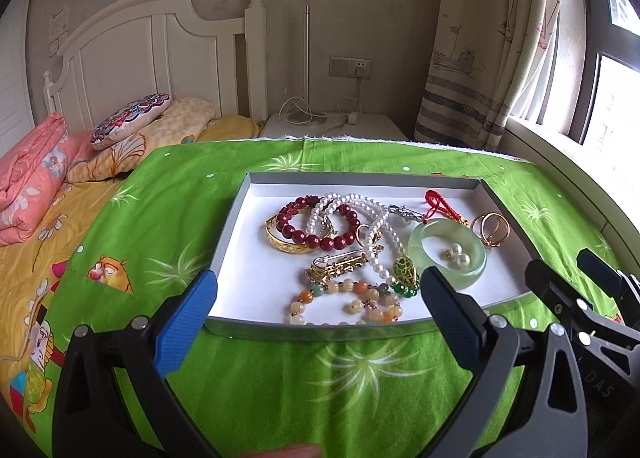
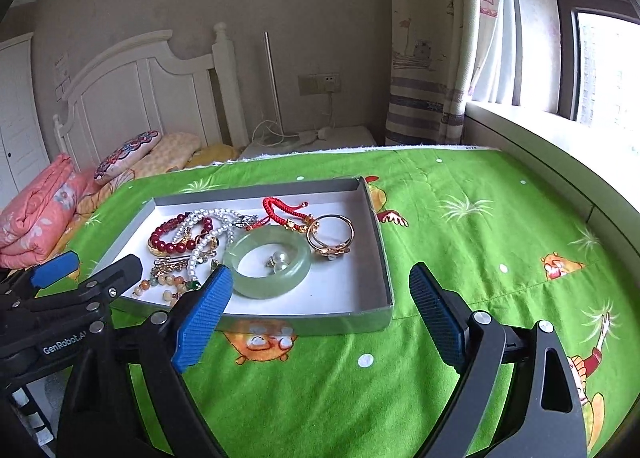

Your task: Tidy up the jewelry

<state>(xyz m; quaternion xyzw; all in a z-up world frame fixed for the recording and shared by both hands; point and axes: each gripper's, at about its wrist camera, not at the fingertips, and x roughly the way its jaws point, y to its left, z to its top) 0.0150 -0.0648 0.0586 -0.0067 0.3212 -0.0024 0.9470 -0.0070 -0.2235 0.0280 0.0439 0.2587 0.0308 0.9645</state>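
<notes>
**Both tools wide and empty beside the jewelry tray**

A shallow grey tray (image 1: pixel 505 206) sat on the green cloth (image 1: pixel 320 378) covering the tabletop. The left tool (image 1: pixel 316 310) stood with its jaws spread wide, nothing between them, at the tray's near edge. The right tool (image 2: pixel 320 310) was likewise wide and empty, at the tray's near right corner. Inside the tray, a red bead bracelet (image 1: pixel 320 224) lay toward 10 o'clock, tangled with a pearl necklace (image 1: pixel 376 226). A pale green bangle (image 2: pixel 267 261) ringed small pearl earrings (image 2: pixel 279 261), gold rings (image 2: pixel 331 236) lay at 2 o'clock, and an orange bead bracelet (image 1: pixel 344 302) lay at 6 o'clock.
</notes>
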